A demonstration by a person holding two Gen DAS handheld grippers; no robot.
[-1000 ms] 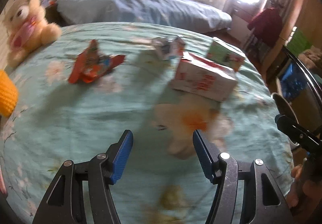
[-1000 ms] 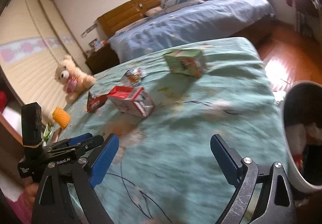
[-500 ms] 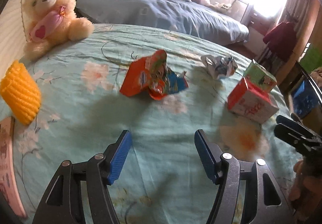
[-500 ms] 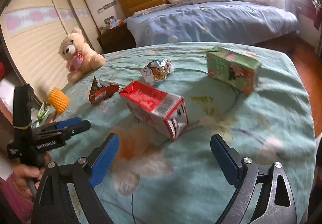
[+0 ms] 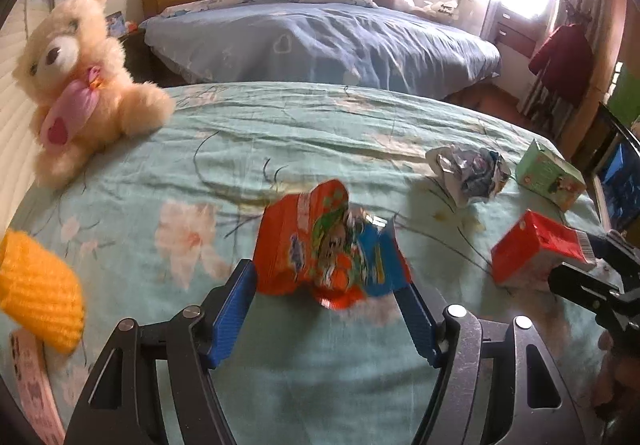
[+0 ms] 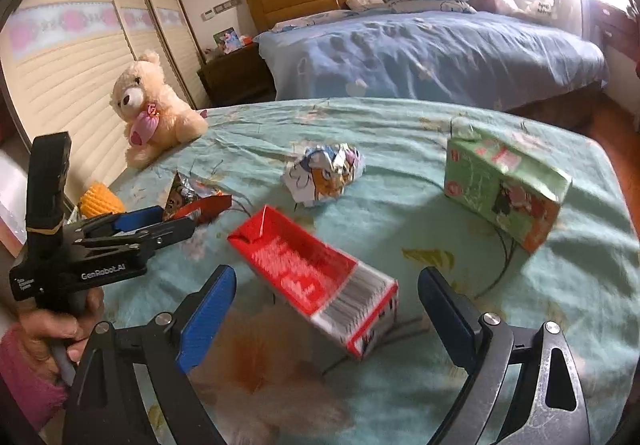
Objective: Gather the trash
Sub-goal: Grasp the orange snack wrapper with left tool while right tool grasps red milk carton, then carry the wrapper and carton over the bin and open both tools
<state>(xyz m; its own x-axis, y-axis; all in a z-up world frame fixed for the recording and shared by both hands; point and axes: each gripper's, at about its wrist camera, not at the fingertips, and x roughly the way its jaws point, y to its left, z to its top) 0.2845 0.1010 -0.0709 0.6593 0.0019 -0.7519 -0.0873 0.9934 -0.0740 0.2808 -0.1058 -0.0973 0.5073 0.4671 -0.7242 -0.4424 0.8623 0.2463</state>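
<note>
An orange-red snack wrapper point(image 5: 320, 249) lies crumpled on the teal bedspread point(image 5: 240, 133), right between the blue fingertips of my left gripper point(image 5: 326, 285). Its jaws are opening and the pads flank the wrapper's edges without squeezing it. A red carton point(image 6: 288, 257) lies on its side between the tips of my right gripper point(image 6: 326, 279), which is open wider than the carton. Further off sit a crumpled foil wrapper point(image 6: 324, 177) and a green carton point(image 6: 504, 189). The right wrist view also shows the left gripper point(image 6: 160, 225) at the orange wrapper point(image 6: 200, 205).
A cream teddy bear point(image 5: 80, 85) sits at the far left of the spread, with a yellow knitted object point(image 5: 36, 285) nearer. A second bed with blue covers point(image 5: 320, 41) stands behind. The spread drops off to wooden floor at the right. A person's hand point(image 6: 52, 329) holds the left gripper.
The left gripper swung left from the red carton and came up to the orange wrapper, jaws a little wider. The right gripper swung away from a white bin and closed in on the red carton.
</note>
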